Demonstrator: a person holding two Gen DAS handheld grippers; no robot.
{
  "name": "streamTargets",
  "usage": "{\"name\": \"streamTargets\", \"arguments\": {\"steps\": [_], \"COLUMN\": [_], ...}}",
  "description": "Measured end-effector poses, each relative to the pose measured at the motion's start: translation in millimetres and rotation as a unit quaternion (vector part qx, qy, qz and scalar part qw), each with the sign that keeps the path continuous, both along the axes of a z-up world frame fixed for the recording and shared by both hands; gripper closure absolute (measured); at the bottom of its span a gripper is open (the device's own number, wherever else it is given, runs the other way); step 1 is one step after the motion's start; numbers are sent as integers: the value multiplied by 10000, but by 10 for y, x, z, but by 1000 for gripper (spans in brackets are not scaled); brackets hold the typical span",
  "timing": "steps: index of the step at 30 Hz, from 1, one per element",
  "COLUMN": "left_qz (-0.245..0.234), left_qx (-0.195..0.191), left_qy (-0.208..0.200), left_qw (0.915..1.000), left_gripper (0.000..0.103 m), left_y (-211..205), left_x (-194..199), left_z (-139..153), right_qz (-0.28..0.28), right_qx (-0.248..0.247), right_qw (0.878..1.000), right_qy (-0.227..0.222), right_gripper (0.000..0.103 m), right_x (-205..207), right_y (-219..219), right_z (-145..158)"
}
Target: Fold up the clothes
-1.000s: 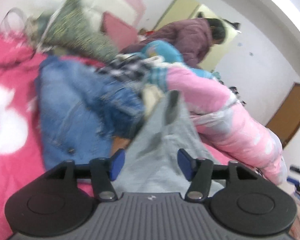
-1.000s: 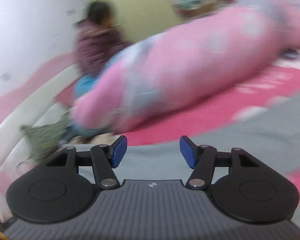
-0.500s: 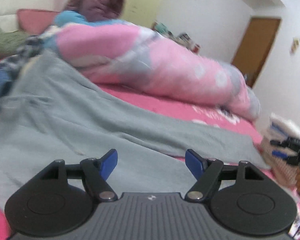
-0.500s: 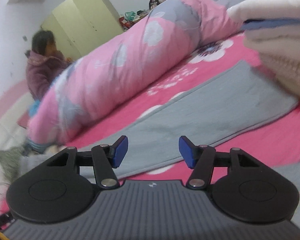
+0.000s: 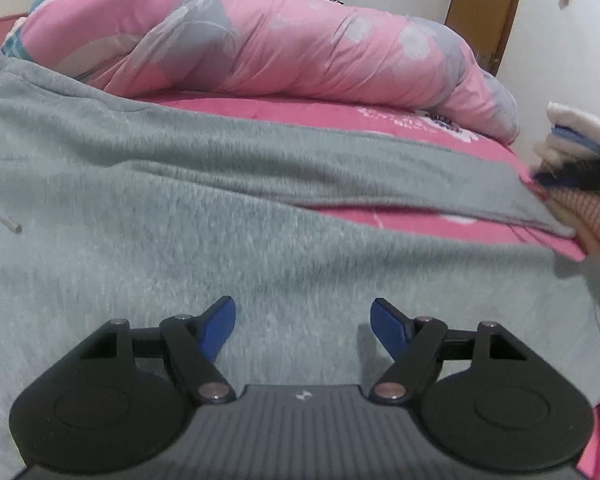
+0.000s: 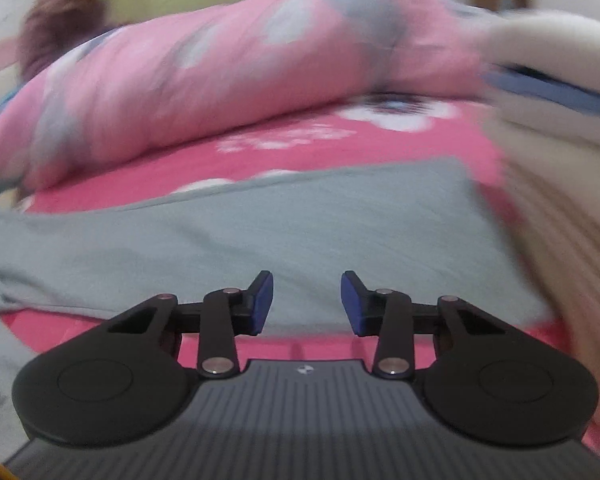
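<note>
Grey sweatpants (image 5: 260, 208) spread flat on pink bed (image 5: 380, 112), legs splayed toward folded stack (image 5: 580, 136). Fleecy, soft, limp; likely sags and drags, not slippery. Best pinched at hem or waistband edge. Left gripper (image 5: 302, 322) and right gripper (image 6: 307, 300): jaws apart, holding nothing

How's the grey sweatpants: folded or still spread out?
Spread. The grey sweatpants lie flat on the pink bedsheet, both legs separate and full length; no fold visible.
</note>
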State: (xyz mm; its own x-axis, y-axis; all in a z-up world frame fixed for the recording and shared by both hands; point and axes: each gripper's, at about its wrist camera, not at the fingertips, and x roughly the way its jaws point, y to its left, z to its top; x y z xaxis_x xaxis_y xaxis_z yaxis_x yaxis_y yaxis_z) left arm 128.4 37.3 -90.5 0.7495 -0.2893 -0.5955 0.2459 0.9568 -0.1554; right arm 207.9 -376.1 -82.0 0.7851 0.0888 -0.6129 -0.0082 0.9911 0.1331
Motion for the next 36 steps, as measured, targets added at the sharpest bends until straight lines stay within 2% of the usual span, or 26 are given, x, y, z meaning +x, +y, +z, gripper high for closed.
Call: {"name": "streamTargets", "arguments": {"steps": [4, 7, 10, 14, 15, 16, 19, 25, 31, 32, 34, 36], "left_qz": [-121, -175, -227, -245, -248, -250, -253, -252, -257, -256, -256, -254], "left_qx": [178, -116, -507, -737, -784, -828, -961, -1026, -1130, -1160, -1222, -1292], "left_qy": [-141, -133, -144, -152, -153, -151, -143, -139, -136, -132, -122, -115], "left_qw": [9997, 9997, 9984, 9969, 9965, 9961, 9950, 9943, 9932, 9928, 9921, 9912], "left_gripper": [19, 16, 14, 14, 14, 14, 14, 14, 13, 13, 13, 13], "left_y": [-117, -42, 73, 130, 141, 153, 187, 195, 223, 231, 250, 268], "left_x": [-48, -36, -22, -14, -12, -12, -14, -16, -44, -44, -42, -43], "left_z": [-101, -119, -148, -163, -166, -165, -163, -158, -166, -169, -174, -179], "right_qz": [975, 1642, 1697, 1072, 786, 465, 381, 1230, 2067, 2125, 1605, 1574], "right_qx": [18, -72, -236, -477, -630, -1036, -1167, -699, -224, -144, -41, 102], "right_qw": [9951, 9858, 9826, 9912, 9935, 9922, 9909, 9869, 9730, 9718, 9836, 9846], "right_qy": [169, 343, 721, 621, 533, 514, 551, 781, 1002, 1012, 819, 751], "right_gripper": [66, 66, 72, 73, 72, 72, 72, 71, 74, 74, 74, 73], "right_x": [659, 1172, 1738, 2304, 2351, 2385, 2318, 2454, 2590, 2620, 2698, 2600], "right_y": [718, 1277, 1623, 1644, 1635, 1653, 1651, 2362, 3074, 3163, 3087, 3003], "right_z": [-14, -116, -368, -577, -530, -506, -416, -431, -445, -435, -291, -105]}}
